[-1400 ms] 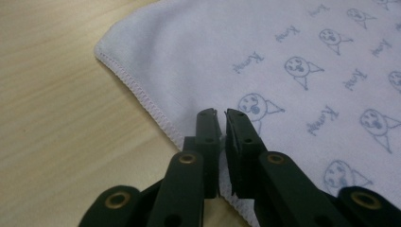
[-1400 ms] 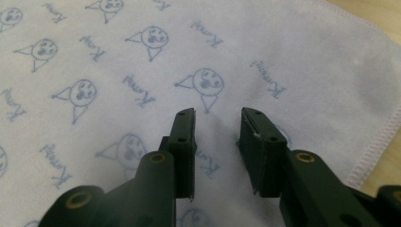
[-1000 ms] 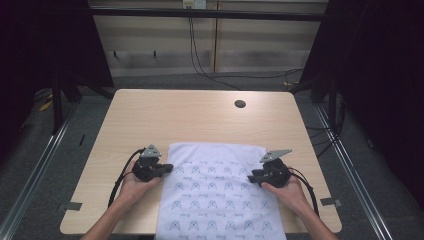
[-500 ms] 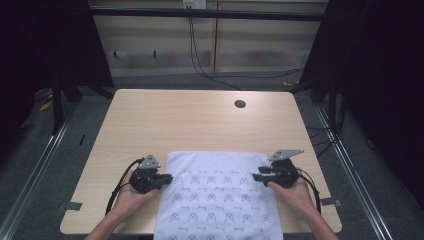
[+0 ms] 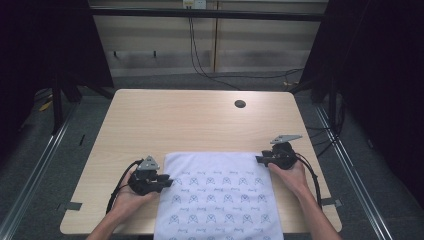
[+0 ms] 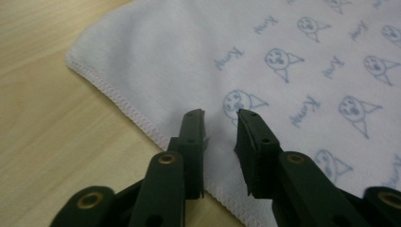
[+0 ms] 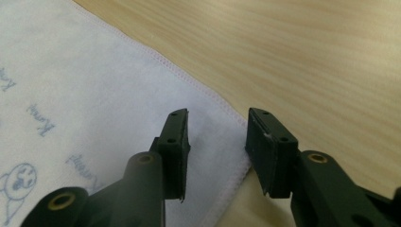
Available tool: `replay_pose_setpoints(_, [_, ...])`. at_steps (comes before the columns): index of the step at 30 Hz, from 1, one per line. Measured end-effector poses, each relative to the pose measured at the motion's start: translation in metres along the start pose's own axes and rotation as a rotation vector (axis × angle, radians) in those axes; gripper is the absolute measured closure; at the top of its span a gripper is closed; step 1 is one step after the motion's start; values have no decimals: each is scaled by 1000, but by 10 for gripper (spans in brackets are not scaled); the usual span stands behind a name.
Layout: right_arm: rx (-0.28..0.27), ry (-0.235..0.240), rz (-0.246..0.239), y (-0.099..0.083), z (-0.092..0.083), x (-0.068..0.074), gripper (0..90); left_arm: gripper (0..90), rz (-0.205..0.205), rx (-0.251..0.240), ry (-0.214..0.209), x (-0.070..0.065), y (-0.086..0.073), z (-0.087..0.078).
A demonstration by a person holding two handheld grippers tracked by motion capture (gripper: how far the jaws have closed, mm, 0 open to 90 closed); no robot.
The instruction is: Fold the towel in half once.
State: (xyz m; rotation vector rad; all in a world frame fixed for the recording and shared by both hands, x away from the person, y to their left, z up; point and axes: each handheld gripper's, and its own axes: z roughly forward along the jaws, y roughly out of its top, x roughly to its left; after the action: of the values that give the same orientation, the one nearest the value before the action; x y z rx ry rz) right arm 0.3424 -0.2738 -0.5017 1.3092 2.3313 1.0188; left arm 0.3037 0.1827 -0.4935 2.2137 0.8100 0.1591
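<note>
A white cloth (image 5: 217,192) printed with small blue cartoon faces lies flat on the near half of the wooden table (image 5: 200,125) and reaches its front edge. My left gripper (image 5: 167,181) is at the cloth's left hem. Its jaws (image 6: 221,116) have just been opening and stand apart over the stitched edge (image 6: 118,99), pinching nothing. My right gripper (image 5: 259,160) is at the cloth's far right corner. Its jaws (image 7: 215,116) have also just been opening and are spread above the hem (image 7: 208,94), with the cloth (image 7: 94,85) lying slack beneath.
A dark round hole (image 5: 240,104) sits in the tabletop at the far right. Cables (image 5: 200,60) hang behind the table's far edge. Metal rails (image 5: 45,150) run along the floor on both sides. Bare wood (image 5: 165,120) lies beyond the cloth.
The cloth's far edge has slid toward the person. The left gripper drew back slightly and let go. The right gripper moved right and away to the far right corner, jaws wider.
</note>
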Motion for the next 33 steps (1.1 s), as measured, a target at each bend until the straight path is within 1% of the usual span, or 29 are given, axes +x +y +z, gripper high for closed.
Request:
replay_pose_setpoints(1, [-9, -9, 6, 1, 0, -1, 549, 684, 12, -6, -6, 1, 3, -1])
replay_pose_setpoints(2, [-8, -30, 6, 2, -1, -2, 537, 672, 9, -23, -10, 3, 5, -2])
replay_pose_setpoints(3, [-9, -28, 3, 2, -1, -4, 534, 665, -8, -39, -4, 4, 7, -1])
replay_pose_setpoints(5, [8, -18, 3, 0, 2, -5, 530, 653, -12, -31, 14, 10, 12, 1])
replay_pose_setpoints(6, [1, -25, -6, 0, 2, -4, 531, 641, -11, -33, 26, 12, 14, 2])
replay_pose_setpoints(7, [-2, -22, -11, 0, 3, -4, 547, 633, -11, -33, 26, 12, 14, 2])
replay_pose_setpoints(8, [9, -25, -22, 0, 2, -2, 571, 630, -39, -44, 45, 16, 19, 5])
replay_pose_setpoints(9, [5, -23, -28, 0, 2, -1, 592, 618, -44, -36, 52, 18, 22, 6])
replay_pose_setpoints(10, [0, -20, -26, 0, 3, 1, 630, 600, -42, -40, 51, 20, 25, 7])
replay_pose_setpoints(11, [0, -20, -26, 0, 3, 1, 630, 597, -42, -40, 51, 20, 25, 7])
replay_pose_setpoints(12, [0, -13, -31, 0, 2, 2, 643, 597, -36, -53, 61, 21, 28, 8])
replay_pose_setpoints(13, [5, -5, -36, 0, 3, 5, 698, 589, -28, -46, 85, 26, 34, 10])
replay_pose_setpoints(14, [5, -5, -36, 0, 3, 5, 698, 575, -28, -46, 85, 26, 34, 10])
replay_pose_setpoints(15, [8, 14, -33, 0, 2, 6, 760, 575, -44, -56, 93, 29, 37, 12])
replay_pose_setpoints(16, [0, 27, -35, -1, 3, 7, 788, 564, -58, -74, 91, 32, 38, 14])
replay_pose_setpoints(17, [0, 32, -38, -1, 3, 8, 823, 559, -72, -76, 93, 36, 39, 16])
replay_pose_setpoints(18, [6, 45, -32, -1, 3, 8, 839, 543, -76, -64, 102, 40, 40, 19])
replay_pose_setpoints(19, [7, 48, -31, -1, 2, 8, 844, 523, -89, -66, 127, 42, 40, 22])
replay_pose_setpoints(21, [3, 65, -12, -1, 3, 6, 849, 502, -96, -78, 125, 44, 38, 25])
replay_pose_setpoints(22, [-3, 71, -1, -1, 3, 5, 851, 493, -87, -68, 148, 43, 37, 25])
replay_pose_setpoints(23, [-1, 78, 8, -2, 2, 4, 853, 477, -84, -68, 150, 43, 37, 26])
replay_pose_setpoints(24, [-1, 82, 9, -2, 2, 3, 854, 459, -89, -63, 142, 44, 37, 26])
replay_pose_setpoints(25, [0, 81, 15, -2, 2, 3, 854, 449, -91, -57, 151, 46, 36, 28])
replay_pose_setpoints(26, [0, 80, 14, -1, 2, 3, 854, 454, -79, -45, 168, 47, 35, 29])
replay_pose_setpoints(28, [-1, 81, 13, -1, 2, 3, 853, 449, -88, -45, 179, 49, 35, 29])
replay_pose_setpoints(29, [1, 77, 14, -1, 2, 4, 853, 449, -91, -38, 179, 51, 34, 29])
replay_pose_setpoints(30, [0, 69, 13, -1, 1, 5, 853, 449, -109, -54, 177, 56, 31, 27])
replay_pose_setpoints(32, [-2, 71, 10, -1, 1, 5, 852, 454, -122, -64, 169, 57, 30, 26])
replay_pose_setpoints(33, [-8, 77, 11, -1, 1, 5, 852, 456, -110, -56, 171, 58, 30, 26])
